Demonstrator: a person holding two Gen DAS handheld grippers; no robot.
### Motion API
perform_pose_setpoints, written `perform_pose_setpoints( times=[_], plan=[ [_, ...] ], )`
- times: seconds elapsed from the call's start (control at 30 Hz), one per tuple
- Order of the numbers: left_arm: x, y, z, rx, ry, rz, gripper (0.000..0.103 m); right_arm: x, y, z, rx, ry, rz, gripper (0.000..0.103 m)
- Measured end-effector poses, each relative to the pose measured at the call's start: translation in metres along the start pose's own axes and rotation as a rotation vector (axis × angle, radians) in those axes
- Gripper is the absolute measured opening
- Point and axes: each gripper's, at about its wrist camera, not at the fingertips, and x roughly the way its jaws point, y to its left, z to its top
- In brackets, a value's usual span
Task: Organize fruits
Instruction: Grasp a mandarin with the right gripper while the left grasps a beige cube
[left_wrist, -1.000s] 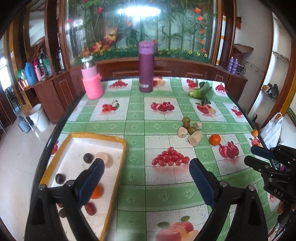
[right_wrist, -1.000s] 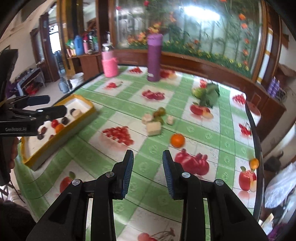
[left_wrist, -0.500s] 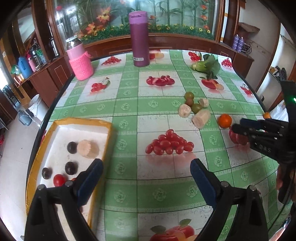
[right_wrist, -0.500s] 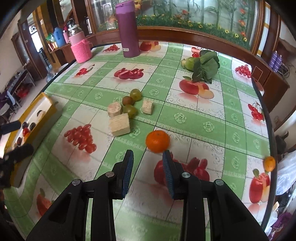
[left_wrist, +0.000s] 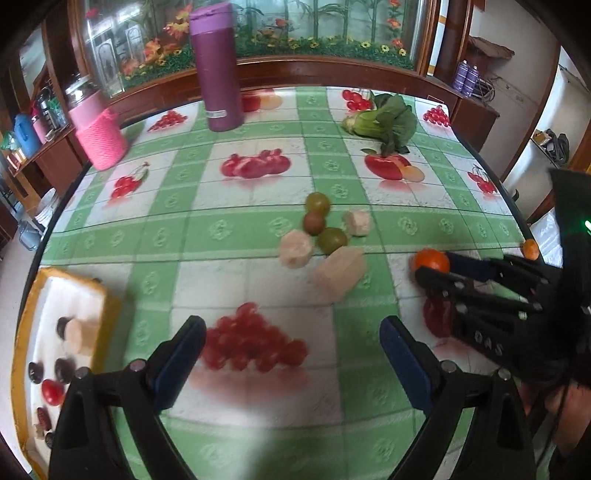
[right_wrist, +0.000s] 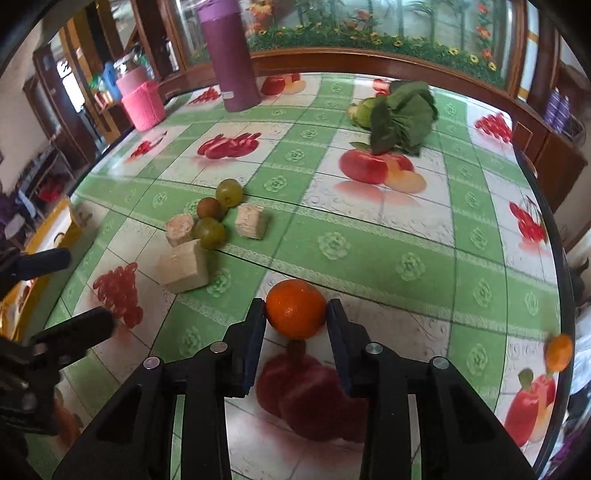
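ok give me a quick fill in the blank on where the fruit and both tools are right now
1. The right tool has its fingers on either side of the ____.
2. The left tool is ____ and holds nothing.
3. The tall purple bottle stands ____.
4. The tray has a ____ rim.

Missing words: orange; open; upright; yellow

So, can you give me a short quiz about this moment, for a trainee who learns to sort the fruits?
1. True or false: the left tongs are holding a grape.
2. Which thing stands between the two fingers of the right tongs? A) a pale block B) the orange C) the purple bottle
3. How many pale blocks lie on the table beside the small round fruits?

Key: 1 false, they are open and empty. 2 B. 3 three.
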Motion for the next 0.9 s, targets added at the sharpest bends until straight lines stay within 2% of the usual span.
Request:
perform_pose_setpoints(
  times=[0.1,0.17,0.23,0.27,0.3,0.43,0.57,0.9],
  plan=[
    [0.014,-0.014,0.009,-0.001,-0.006,-0.012,0.093,-0.013,-0.012,-0.011,0.027,-0.028,0.017,0.033],
    [0.024,-0.02,0.014,-0.009,-0.01,-0.028,0.082,-0.021,-0.019,-0.016,0.045,-0.043,0.026,0.033],
    [0.038,-0.024,0.018,-0.028,0.013,-0.06,0.059,-0.025,-0.025,-0.019,0.068,-0.052,0.038,0.033],
    [0.044,-0.024,0.019,-0.043,0.028,-0.073,0.053,-0.027,-0.028,-0.021,0.079,-0.054,0.041,0.033],
    [0.05,-0.025,0.019,-0.056,0.033,-0.079,0.041,-0.028,-0.03,-0.023,0.088,-0.056,0.043,0.033],
    [0.05,-0.025,0.014,-0.079,-0.007,-0.094,0.038,-0.031,-0.033,-0.028,0.103,-0.065,0.047,0.033],
    [0.043,-0.021,0.005,-0.074,-0.01,-0.078,0.038,-0.037,-0.031,-0.031,0.098,-0.089,0.038,0.033],
    [-0.015,0.001,-0.026,-0.078,-0.067,-0.045,0.038,-0.051,0.001,-0.036,0.049,-0.104,0.037,0.033]
  ],
)
